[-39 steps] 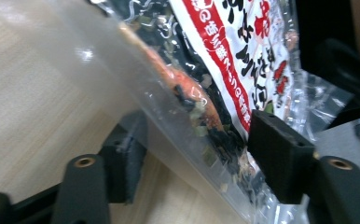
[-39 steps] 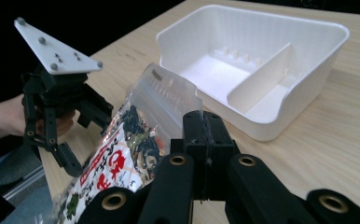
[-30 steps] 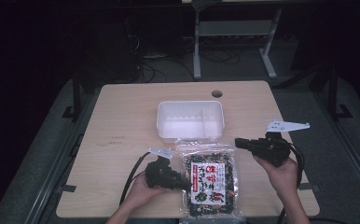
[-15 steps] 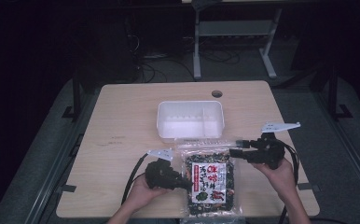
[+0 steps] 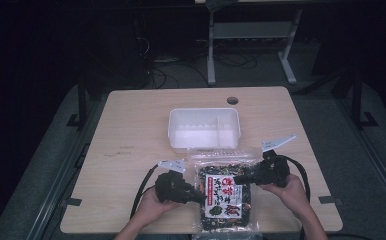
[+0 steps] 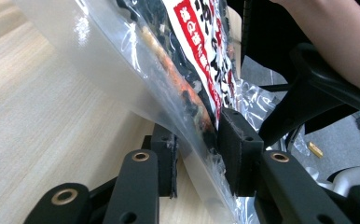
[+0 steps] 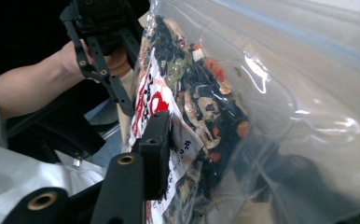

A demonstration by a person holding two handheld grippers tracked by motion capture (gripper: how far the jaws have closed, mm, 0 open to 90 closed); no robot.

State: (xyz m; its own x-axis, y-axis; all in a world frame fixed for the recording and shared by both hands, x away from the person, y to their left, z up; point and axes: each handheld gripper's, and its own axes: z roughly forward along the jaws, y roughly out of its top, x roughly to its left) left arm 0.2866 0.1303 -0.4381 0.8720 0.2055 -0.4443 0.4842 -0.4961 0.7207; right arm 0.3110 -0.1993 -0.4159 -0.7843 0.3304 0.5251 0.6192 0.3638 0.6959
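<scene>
The left gripper (image 6: 199, 154) has its jaws either side of the clear food bag (image 6: 178, 70), pinching its edge; the right gripper (image 7: 169, 140) clamps the bag's opposite side; the bag sits at the table's (image 5: 131, 130) near edge, the white tray (image 5: 204, 129) just beyond it.

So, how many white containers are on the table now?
1. The white container stands near the middle of the table, just beyond the snack bag that the left gripper and right gripper hold.
</scene>
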